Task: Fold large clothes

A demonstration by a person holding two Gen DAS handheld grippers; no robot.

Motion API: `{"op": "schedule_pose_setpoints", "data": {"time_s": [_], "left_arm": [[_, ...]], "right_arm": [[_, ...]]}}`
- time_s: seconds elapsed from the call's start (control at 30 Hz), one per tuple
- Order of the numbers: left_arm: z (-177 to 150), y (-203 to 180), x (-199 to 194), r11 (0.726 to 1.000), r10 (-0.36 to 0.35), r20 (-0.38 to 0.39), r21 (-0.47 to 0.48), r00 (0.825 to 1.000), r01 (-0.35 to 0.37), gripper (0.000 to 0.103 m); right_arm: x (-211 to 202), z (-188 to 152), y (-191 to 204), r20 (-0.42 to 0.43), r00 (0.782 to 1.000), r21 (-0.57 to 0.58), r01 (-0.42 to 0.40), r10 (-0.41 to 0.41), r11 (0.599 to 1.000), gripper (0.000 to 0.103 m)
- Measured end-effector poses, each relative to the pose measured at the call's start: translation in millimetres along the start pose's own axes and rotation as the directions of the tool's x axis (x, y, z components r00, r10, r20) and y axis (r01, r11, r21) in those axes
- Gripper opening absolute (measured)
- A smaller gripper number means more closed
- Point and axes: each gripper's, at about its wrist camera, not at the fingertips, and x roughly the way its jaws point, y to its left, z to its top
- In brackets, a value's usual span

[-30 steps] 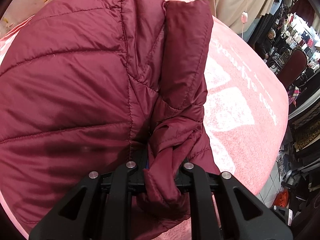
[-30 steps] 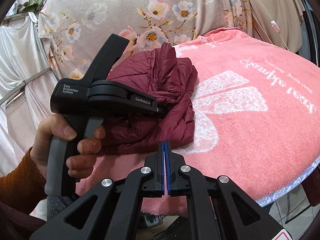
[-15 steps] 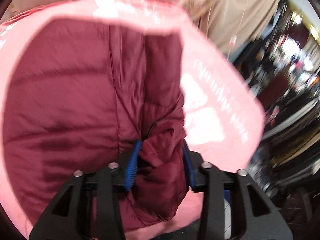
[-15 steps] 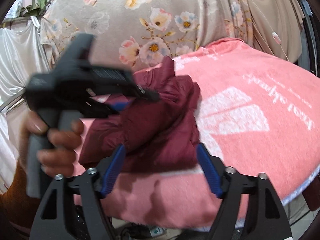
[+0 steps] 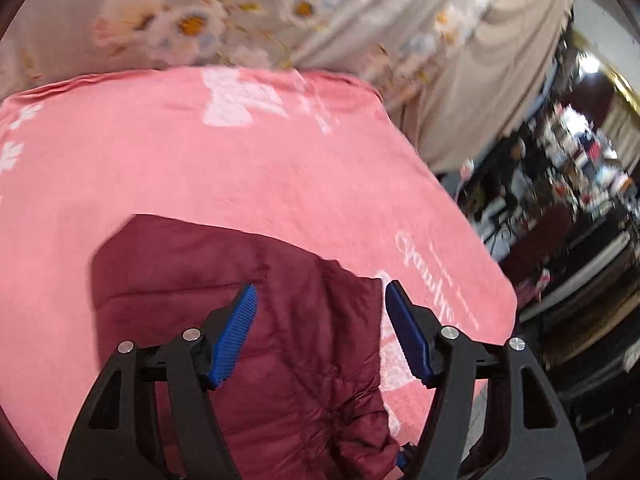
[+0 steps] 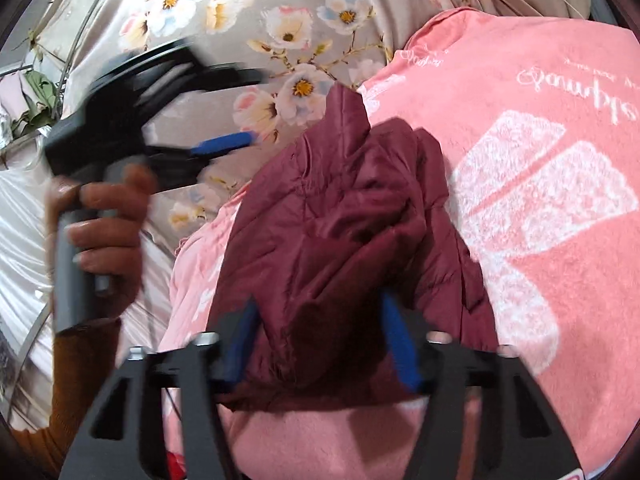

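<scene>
Maroon jacket (image 6: 340, 240) on illegibly lettered pink blanket (image 6: 560, 280); both claws spread wide, empty.

A pink blanket (image 5: 248, 184) with white print and script covers the surface across the middle of both views. Behind it, along the top of the frame, hangs a beige floral curtain (image 6: 280, 12); a plain tan cloth (image 5: 496, 80) drapes at the upper right of the left view. At the right edge there, a dark, blurred room with cluttered shelves (image 5: 580, 168) shows. Shiny white fabric (image 6: 20, 232) fills the left edge of the right view.
</scene>
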Motion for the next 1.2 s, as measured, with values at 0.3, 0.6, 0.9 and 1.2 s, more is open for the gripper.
{"op": "schedule_pose_setpoints", "data": {"time_s": [0.3, 0.6, 0.9, 1.2], "left_arm": [[-1.3, -32.1, 126.5, 0.984, 0.150, -0.181, 0.125, 0.972, -0.128, 0.042], [-16.6, -30.5, 181.1, 0.961, 0.247, -0.194, 0.173, 0.949, -0.215, 0.041], [-29.2, -33.5, 206.1, 0.934, 0.311, -0.124, 0.223, 0.942, -0.279, 0.041], [-25.5, -27.1, 187.3, 0.951, 0.264, -0.057, 0.181, 0.963, -0.250, 0.041]], "right_arm": [[-30.8, -8.3, -3.8, 0.099, 0.991, -0.066, 0.099, -0.092, 0.993, 0.011], [-7.6, -22.7, -42.8, -0.014, 0.979, 0.005, 0.203, -0.202, 0.979, 0.008], [8.7, -33.4, -41.7, -0.038, 0.954, -0.088, 0.293, -0.297, 0.952, 0.006], [-18.8, -17.5, -26.4, -0.022, 0.943, -0.136, 0.326, -0.332, 0.936, 0.043]]}}
